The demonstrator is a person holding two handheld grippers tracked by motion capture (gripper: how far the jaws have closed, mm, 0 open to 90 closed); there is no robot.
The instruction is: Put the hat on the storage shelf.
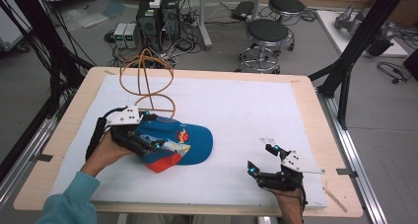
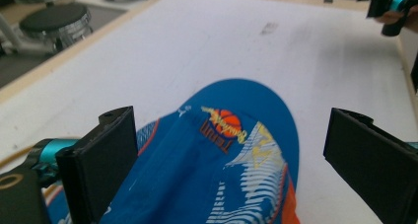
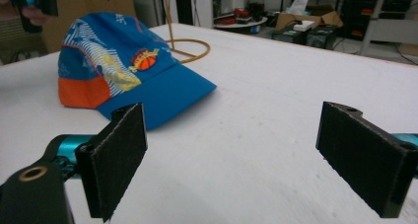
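Note:
A blue baseball cap (image 1: 190, 144) with an orange back panel and a basketball logo lies on the white mat, brim pointing right. My left gripper (image 1: 153, 142) is over the cap's crown from the left. Its jaws stand wide open on either side of the cap (image 2: 222, 150), and I cannot tell whether they touch it. My right gripper (image 1: 261, 158) hovers open near the front right of the mat, well clear of the cap, with nothing between its jaws. From the right gripper view the cap (image 3: 123, 71) sits ahead and to the left of the right gripper (image 3: 236, 155).
A tan wire hoop stand (image 1: 148, 81) rises behind the cap at the mat's back left. The white mat (image 1: 246, 105) covers a wooden table (image 1: 315, 100). Stools (image 1: 266, 36), computers and cables are on the floor beyond the table.

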